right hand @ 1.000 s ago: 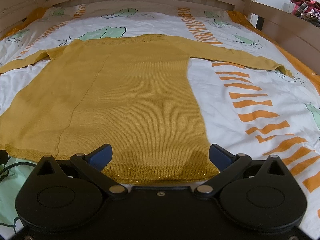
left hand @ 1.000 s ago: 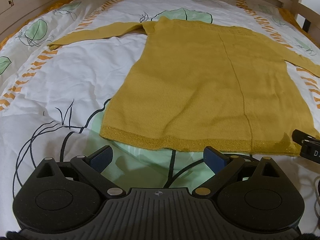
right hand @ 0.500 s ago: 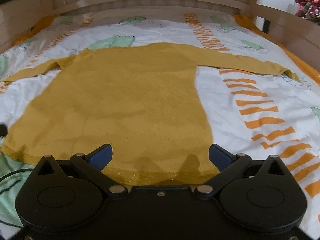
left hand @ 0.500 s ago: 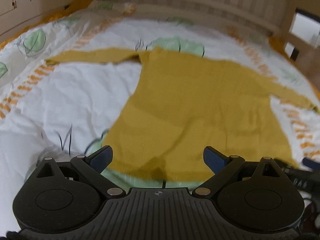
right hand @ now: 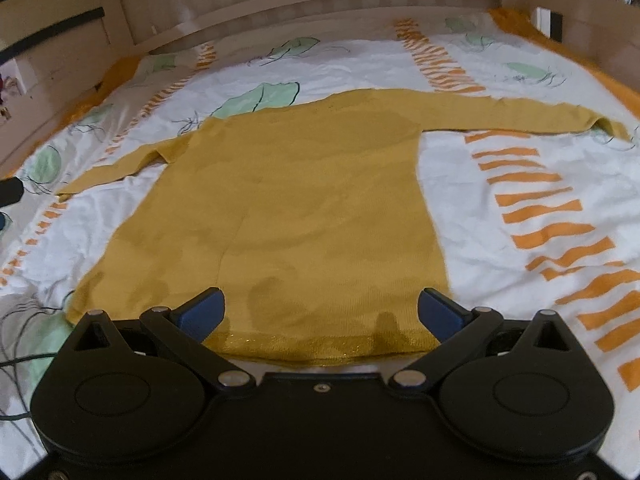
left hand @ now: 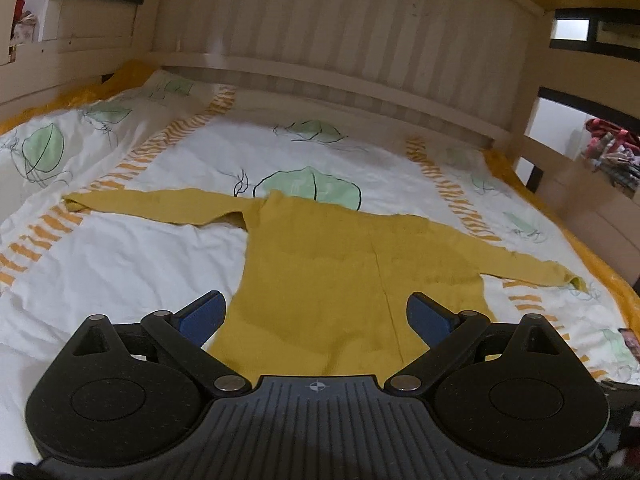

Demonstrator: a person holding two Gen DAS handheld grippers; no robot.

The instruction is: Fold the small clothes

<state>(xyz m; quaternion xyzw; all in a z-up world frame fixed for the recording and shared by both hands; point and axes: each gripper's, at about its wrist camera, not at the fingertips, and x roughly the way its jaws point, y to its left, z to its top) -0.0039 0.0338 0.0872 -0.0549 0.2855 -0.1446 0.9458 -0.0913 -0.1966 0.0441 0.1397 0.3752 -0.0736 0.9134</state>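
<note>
Both grippers have pulled back and lifted since a second ago; I now see the whole sweater instead of just its lower body, and the headboard [left hand: 340, 40] fills the top of the left view.

Left gripper [left hand: 316, 316]: fingers [left hand: 200, 314] spread wide, nothing between them; it hangs over the lower left part of the sweater [left hand: 340, 280], not touching it as far as I can tell.

Right gripper [right hand: 320, 312]: fingers [right hand: 440, 312] also spread wide, empty; it hangs just short of the hem [right hand: 320, 346], which carries a glittery band along its edge.

Sweater is mustard yellow, lying flat on the bed's duvet [left hand: 120, 260], hem towards me, neck end towards the headboard; both sleeves stretched out sideways; left sleeve [left hand: 152, 204] runs across an orange striped band of the duvet; right sleeve [right hand: 520, 116] ends with its cuff slightly turned up; a lengthwise crease runs down the body in the left view.

Duvet is white with green leaf prints and orange stripes, a bit wrinkled; the hem's left corner lies over a green leaf patch in the right view; dark cable [right hand: 24, 358] at the right view's left edge; some blur in both views.
</note>
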